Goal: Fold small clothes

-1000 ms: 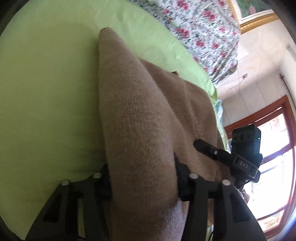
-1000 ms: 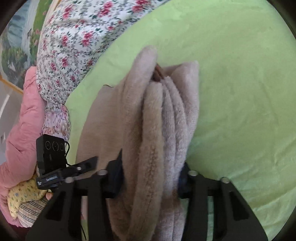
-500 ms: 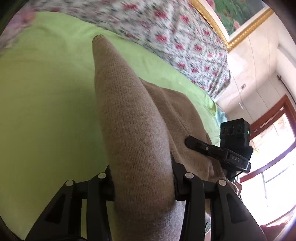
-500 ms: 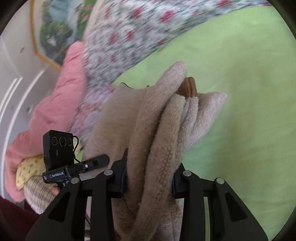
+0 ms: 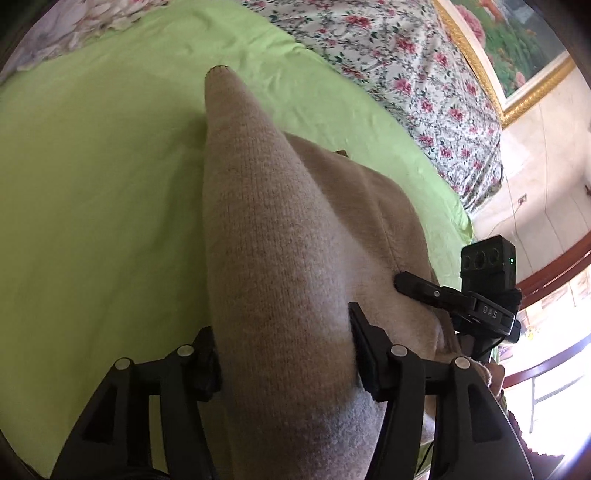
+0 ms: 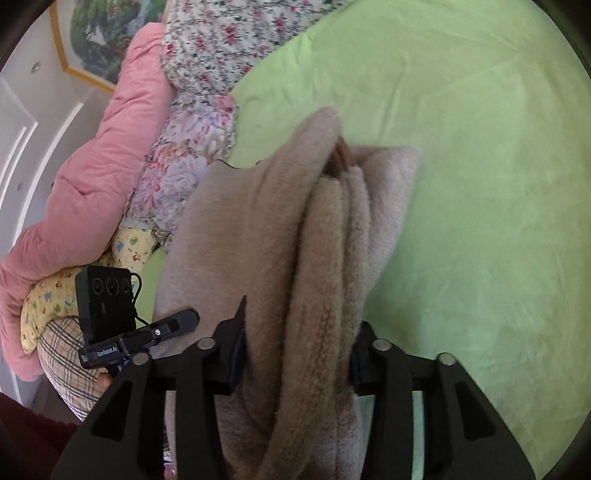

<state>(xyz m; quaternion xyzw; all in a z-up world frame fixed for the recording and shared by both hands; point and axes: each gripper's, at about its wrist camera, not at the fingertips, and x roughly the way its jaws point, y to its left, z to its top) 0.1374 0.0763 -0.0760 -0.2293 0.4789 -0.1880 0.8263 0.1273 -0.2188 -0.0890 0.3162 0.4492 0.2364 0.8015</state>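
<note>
Over the lime-green bed sheet (image 5: 92, 184), a beige knit garment (image 5: 266, 258) hangs bunched — folding unfinished, laying flat remains. Left tool (image 5: 284, 354) and right tool (image 6: 299, 350) both grasp thick folds, jaws easing apart, pads apparently touching cloth.

Left wrist view: sits just behind own fingers (image 5: 365, 354), close over knit (image 5: 266, 258), looks down at slant across bed (image 5: 92, 184) toward quilt (image 5: 388, 55) and painting (image 5: 517, 44).
Right wrist view: same closeness, behind own fingers (image 6: 232, 354), knit (image 6: 277, 240) fills centre, bed (image 6: 480, 184) beyond, quilt (image 6: 207, 40) upper left.
Shared: knit, bed, quilt, painting (image 6: 99, 33).
Each view catches other gripper beside knit: right gripper (image 5: 406, 282), left gripper (image 6: 184, 319).
</note>
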